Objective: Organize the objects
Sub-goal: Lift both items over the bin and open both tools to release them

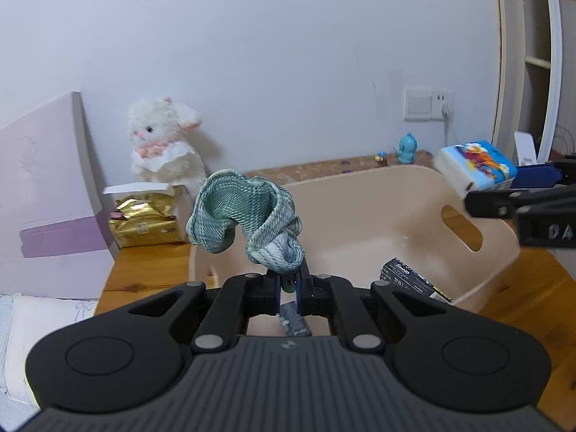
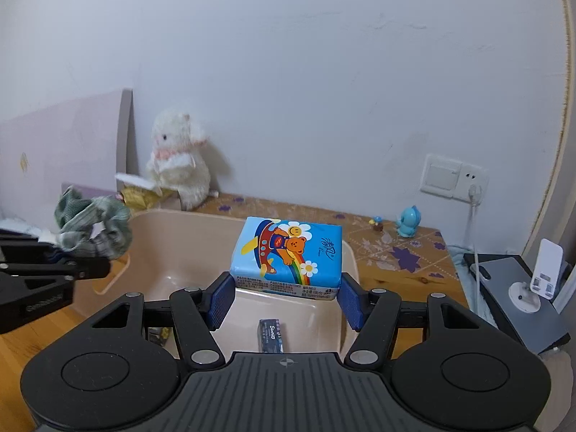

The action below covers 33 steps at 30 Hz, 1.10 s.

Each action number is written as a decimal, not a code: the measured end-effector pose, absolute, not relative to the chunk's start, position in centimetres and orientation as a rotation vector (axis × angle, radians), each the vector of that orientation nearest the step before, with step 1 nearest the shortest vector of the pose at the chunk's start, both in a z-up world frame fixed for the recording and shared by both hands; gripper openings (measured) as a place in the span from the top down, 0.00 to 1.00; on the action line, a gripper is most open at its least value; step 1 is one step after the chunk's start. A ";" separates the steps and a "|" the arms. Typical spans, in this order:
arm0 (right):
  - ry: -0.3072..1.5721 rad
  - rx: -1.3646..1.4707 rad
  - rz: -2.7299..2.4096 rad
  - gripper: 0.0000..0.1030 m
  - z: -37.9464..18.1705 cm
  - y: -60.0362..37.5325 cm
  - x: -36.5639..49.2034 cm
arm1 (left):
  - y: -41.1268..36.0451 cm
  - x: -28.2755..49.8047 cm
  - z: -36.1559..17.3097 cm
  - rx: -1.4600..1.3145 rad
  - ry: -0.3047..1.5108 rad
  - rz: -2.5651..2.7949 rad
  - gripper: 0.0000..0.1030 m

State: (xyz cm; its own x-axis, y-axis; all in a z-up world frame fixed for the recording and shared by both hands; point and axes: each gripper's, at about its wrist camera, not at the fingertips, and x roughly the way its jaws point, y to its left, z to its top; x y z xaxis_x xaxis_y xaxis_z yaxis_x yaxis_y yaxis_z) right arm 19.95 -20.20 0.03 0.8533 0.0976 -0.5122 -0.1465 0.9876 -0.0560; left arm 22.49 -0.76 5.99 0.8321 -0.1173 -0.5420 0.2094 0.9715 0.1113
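Your left gripper has its fingers pressed together on a twisted green checked cloth, held in the air above the near rim of the beige basket. Your right gripper has its blue pads spread wide and clamped on either side of a blue tissue pack, which hangs over the basket's interior. One dark small box already lies on the basket floor, and so counts as sorted. The cloth and the tissue pack are both carried but not yet set down, so the task appears roughly midway. A gold packet and a white plush rabbit stand on the wooden table beside the basket; whether they are to be stowed cannot be told.
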 end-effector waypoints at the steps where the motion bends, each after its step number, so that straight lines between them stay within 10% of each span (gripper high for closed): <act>1: 0.546 -0.104 0.129 0.43 -0.3 -19.9 20.5 | -1.0 23.3 5.7 0.169 0.583 -0.179 0.92; 19: 0.852 -0.221 0.118 0.42 -6.8 -17.8 27.4 | -2.7 29.1 0.5 0.180 0.869 -0.174 0.86; 25: 0.812 -0.191 0.119 0.22 -6.2 -18.2 26.5 | -2.3 27.9 1.8 0.185 0.790 -0.156 0.35; 33: 0.678 -0.130 0.112 0.00 -3.0 -19.5 22.7 | -1.0 24.5 5.2 0.181 0.654 -0.149 0.15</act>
